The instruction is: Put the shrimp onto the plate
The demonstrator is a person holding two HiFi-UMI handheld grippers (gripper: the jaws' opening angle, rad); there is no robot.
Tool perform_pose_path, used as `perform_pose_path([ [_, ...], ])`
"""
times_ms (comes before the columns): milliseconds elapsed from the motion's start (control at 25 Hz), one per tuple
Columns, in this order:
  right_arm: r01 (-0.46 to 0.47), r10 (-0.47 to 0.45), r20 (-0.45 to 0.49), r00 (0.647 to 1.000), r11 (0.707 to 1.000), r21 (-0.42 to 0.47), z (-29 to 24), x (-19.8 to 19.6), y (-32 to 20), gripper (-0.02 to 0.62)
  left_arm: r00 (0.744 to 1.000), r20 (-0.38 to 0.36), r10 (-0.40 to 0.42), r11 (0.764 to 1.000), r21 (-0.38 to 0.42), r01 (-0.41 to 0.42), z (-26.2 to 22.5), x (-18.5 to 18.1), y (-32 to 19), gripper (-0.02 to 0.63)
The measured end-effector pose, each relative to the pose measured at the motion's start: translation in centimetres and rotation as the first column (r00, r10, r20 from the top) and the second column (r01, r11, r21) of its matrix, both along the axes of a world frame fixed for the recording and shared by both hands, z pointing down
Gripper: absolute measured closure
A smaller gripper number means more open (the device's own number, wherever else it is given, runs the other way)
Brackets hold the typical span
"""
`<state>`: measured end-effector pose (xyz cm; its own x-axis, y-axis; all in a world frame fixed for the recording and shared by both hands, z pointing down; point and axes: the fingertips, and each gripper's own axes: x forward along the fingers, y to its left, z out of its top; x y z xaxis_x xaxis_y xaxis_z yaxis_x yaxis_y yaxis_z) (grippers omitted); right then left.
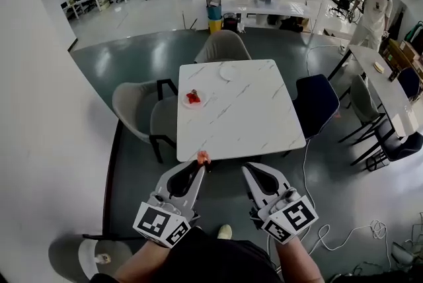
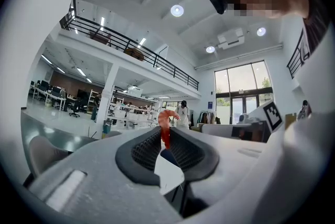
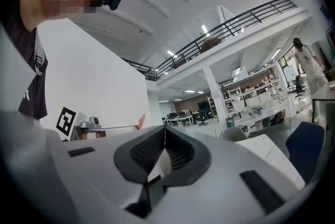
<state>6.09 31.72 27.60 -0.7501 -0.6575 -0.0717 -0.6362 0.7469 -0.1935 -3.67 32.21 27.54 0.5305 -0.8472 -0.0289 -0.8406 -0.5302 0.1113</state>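
Though both clamped tight: left hand-held gripper (image 1: 201, 165) on one shrimp (image 1: 203, 157), right hand-held gripper (image 1: 245, 168) empty; two plates (image 1: 186, 103) (image 1: 228, 72).

The white, grey-veined square tabletop (image 1: 244, 110) lies open from its near edge to the small white plate of red pieces (image 1: 187, 104) at the left rim. A grey shell chair (image 1: 134, 106) crowds that side; a pale, seemingly bare plate (image 1: 229, 71) sits far.

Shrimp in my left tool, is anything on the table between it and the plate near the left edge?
Nothing visible. The shrimp, pinched in the left tool, is over the near edge of the table, and only bare table lies between it and the plate, which already holds something red.
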Motion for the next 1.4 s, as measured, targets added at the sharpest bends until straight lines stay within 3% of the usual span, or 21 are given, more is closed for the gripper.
perform_pose_path([
  [240, -0.002, 0.002, 0.001, 1.000, 1.000, -0.009, 0.0, 0.3, -2.2, 0.592, 1.000, -0.003, -0.021, 1.000, 0.004, 0.021, -0.6, -0.6, -2.6, 0.551],
  [480, -0.016, 0.015, -0.014, 1.000, 1.000, -0.026, 0.6, -0.8, -6.3, 0.592, 1.000, -0.012, 0.007, 1.000, -0.004, -0.007, -0.1, -1.2, -7.1, 0.551],
  [1000, -0.131, 0.129, -0.040, 0.991, 0.991, -0.035, 0.8, -5.4, -22.3, 0.592, 0.992, 0.008, 0.128, 0.992, 0.003, -0.128, 1.1, -5.0, -24.2, 0.551],
  [1400, -0.220, 0.218, -0.036, 0.975, 0.974, -0.052, 1.5, -7.2, -30.5, 0.592, 0.979, 0.001, 0.202, 0.979, -0.005, -0.202, 2.5, -6.1, -33.1, 0.551],
])
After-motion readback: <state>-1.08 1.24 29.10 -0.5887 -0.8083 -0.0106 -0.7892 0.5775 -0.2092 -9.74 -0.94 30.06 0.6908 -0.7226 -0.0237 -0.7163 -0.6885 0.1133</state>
